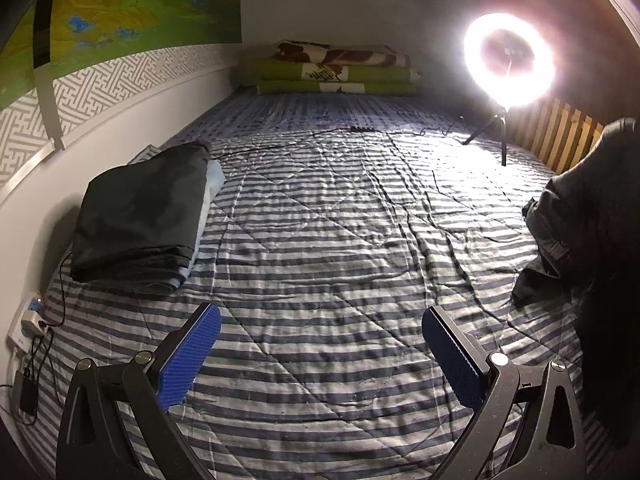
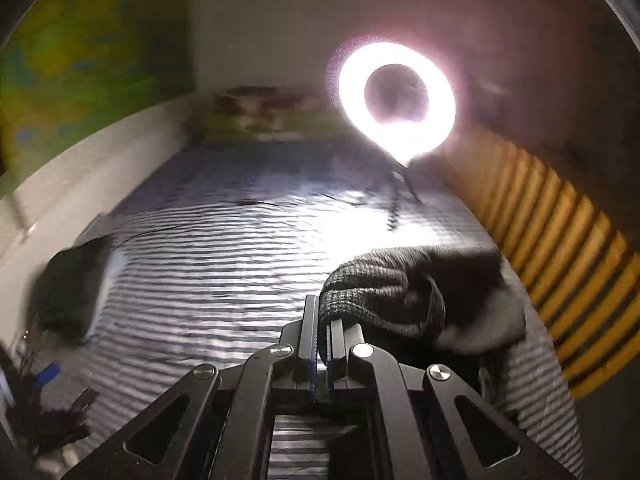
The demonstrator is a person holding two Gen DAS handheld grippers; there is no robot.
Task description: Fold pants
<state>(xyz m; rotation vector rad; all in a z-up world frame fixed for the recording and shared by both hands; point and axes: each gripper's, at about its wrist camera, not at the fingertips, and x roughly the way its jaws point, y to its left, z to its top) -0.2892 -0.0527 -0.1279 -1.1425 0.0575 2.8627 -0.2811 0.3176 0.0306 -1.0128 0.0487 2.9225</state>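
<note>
The pants (image 2: pixel 384 292) are dark grey with a ribbed knit edge and a paler inner side. They are bunched up just right of my right gripper (image 2: pixel 322 320), which is shut on a fold of them above the striped quilt (image 2: pixel 208 280). This view is blurred. In the left wrist view the same pants (image 1: pixel 580 220) form a dark crumpled heap at the right edge of the bed. My left gripper (image 1: pixel 322 310) hovers low over the quilt (image 1: pixel 320 220), wide open, with nothing between its blue pads (image 1: pixel 192 356).
A stack of folded dark and pale blue clothes (image 1: pixel 140 208) lies by the left wall. A lit ring light (image 1: pixel 508 60) stands on a tripod at the far right, with cables across the quilt. Folded blankets (image 1: pixel 340 68) sit at the far end. A wooden slat rail (image 1: pixel 560 136) borders the right side. A power strip (image 1: pixel 32 316) lies at the left.
</note>
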